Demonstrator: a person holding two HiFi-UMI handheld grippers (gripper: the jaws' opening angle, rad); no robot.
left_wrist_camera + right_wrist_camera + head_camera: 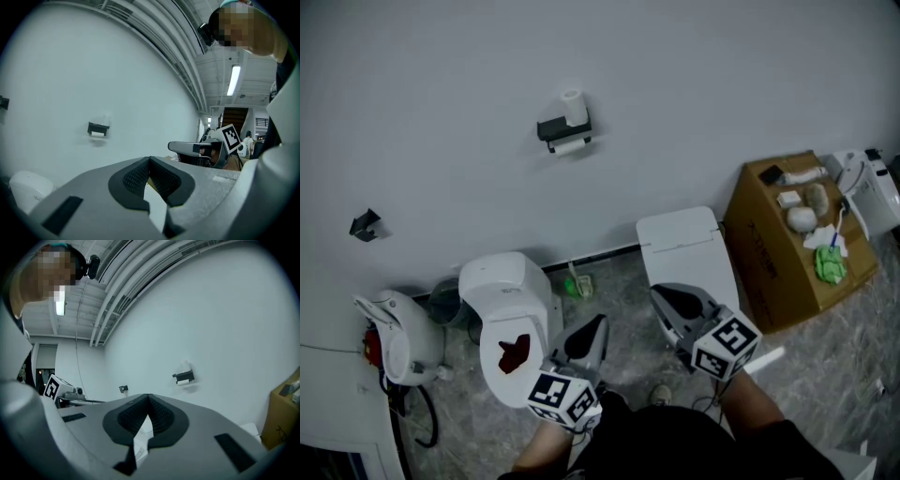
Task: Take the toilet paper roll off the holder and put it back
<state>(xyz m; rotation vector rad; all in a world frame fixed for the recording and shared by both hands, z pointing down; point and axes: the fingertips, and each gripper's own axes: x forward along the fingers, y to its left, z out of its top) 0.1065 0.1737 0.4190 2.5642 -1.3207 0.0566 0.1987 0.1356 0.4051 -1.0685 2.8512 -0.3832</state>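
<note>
Head view puts the toilet paper roll (573, 106) at twelve o'clock, upright atop the black holder (553, 128) on the wall, well apart from both tongs. Left gripper (597, 325) and right gripper (661, 296), near six o'clock, are pinched together on nothing, with a toilet (508, 291) at eight o'clock and a cardboard box (787, 248) at three. White paper (570, 146) under the holder is too small to make out.

White toilet paper roll (573, 107), black holder (555, 128), pale grey wall (675, 84), brown cardboard box (769, 253), grey marbled floor (619, 309)
</note>
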